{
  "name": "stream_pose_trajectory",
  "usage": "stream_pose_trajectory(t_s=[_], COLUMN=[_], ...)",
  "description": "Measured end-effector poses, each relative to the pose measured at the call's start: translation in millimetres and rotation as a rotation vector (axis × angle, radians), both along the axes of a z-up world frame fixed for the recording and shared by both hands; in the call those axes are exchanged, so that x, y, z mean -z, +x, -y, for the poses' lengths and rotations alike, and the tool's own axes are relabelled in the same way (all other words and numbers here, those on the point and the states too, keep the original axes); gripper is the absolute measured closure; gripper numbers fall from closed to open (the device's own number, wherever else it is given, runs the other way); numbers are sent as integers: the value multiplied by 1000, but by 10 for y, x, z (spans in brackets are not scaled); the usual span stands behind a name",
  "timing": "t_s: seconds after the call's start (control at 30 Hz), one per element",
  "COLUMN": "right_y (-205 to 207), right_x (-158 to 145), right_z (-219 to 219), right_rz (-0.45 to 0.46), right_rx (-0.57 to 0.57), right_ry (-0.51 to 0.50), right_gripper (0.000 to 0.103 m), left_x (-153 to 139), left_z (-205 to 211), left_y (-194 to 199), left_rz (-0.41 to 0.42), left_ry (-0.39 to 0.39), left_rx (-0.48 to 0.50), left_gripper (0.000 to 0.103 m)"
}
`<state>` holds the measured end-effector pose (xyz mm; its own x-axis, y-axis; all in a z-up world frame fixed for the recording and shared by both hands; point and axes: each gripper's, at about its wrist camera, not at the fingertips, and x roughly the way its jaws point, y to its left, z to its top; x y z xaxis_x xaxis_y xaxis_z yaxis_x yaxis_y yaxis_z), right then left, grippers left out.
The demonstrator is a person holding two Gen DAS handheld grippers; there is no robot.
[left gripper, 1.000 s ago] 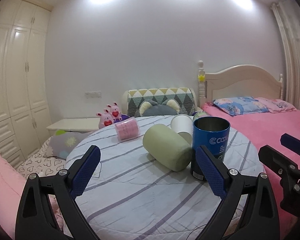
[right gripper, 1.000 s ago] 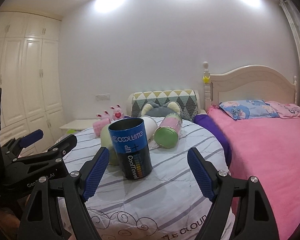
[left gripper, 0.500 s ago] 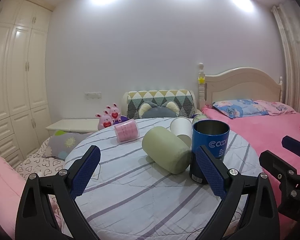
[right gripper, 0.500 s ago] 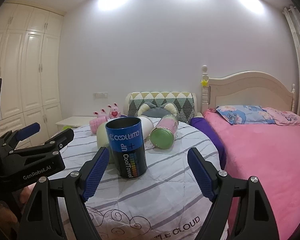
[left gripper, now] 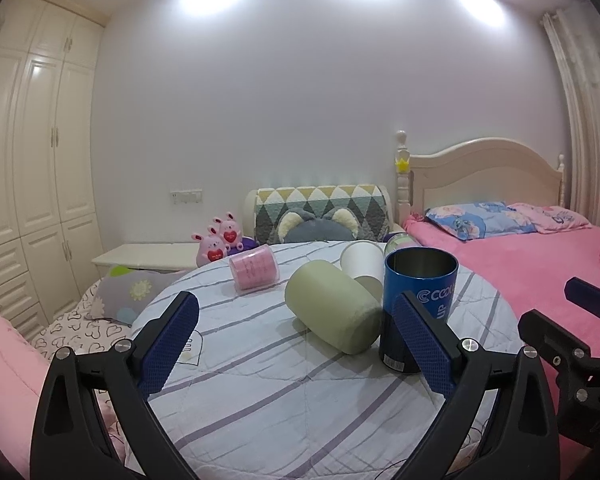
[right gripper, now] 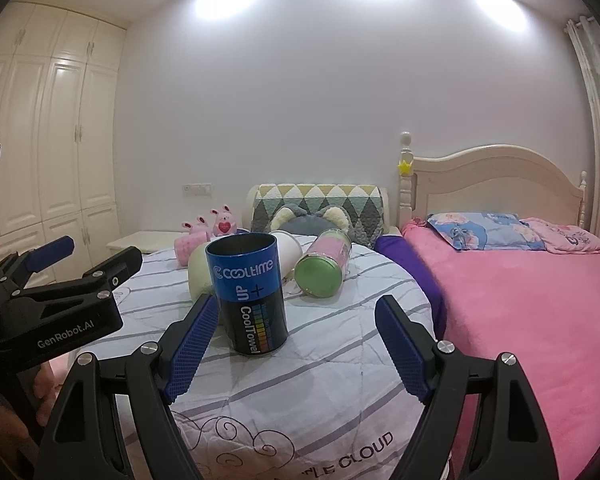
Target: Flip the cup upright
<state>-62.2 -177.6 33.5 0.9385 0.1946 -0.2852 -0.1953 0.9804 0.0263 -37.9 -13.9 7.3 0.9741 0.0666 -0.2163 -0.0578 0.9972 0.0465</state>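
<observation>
Left wrist view takes in the pink bed (left gripper: 540,264) along the right side of the room, with the tall cream wardrobe (left gripper: 32,152) on the far left, and between them the round table (left gripper: 260,360) under its white cloth with purple stripes. Both views show the left claw (left gripper: 296,344) and the right claw (right gripper: 292,344) spread wide, each pinching nothing, both hanging at the near edge of the table. On the table, the blue cup (right gripper: 250,292) stands upright with its open mouth up, printed COOLTIME; from the right wrist view it sits just ahead of the right claw, nearer the left-hand finger, and from the left wrist view it stands behind the left claw's right-hand finger (left gripper: 424,344). Just beside it, touching or nearly so, a sage-green cup (left gripper: 332,312) lies on its side. Behind these two lies a white cup (left gripper: 362,260), also tipped over. A clear cup with a green base (right gripper: 320,268) lies on its side to the right of the blue one, well apart from the claws. Farther back on the left a pink cup (left gripper: 254,272) lies on its side too. Two small pink bunny toys (left gripper: 220,240) sit beyond the table's far edge.
</observation>
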Motion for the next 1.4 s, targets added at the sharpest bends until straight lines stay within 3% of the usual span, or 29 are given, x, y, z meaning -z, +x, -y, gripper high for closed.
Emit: stream_pose_trajectory(t_s=[1.4], right_y=[-56], right_x=[4], right_z=[-17], right_rz=[-20], right_rx=[-4], right_ry=[5], right_gripper=[21], left_x=[-59], left_z=[-45], left_y=[-111], left_rz=[26], left_ry=[-8], left_rx=[34], left_gripper=[0])
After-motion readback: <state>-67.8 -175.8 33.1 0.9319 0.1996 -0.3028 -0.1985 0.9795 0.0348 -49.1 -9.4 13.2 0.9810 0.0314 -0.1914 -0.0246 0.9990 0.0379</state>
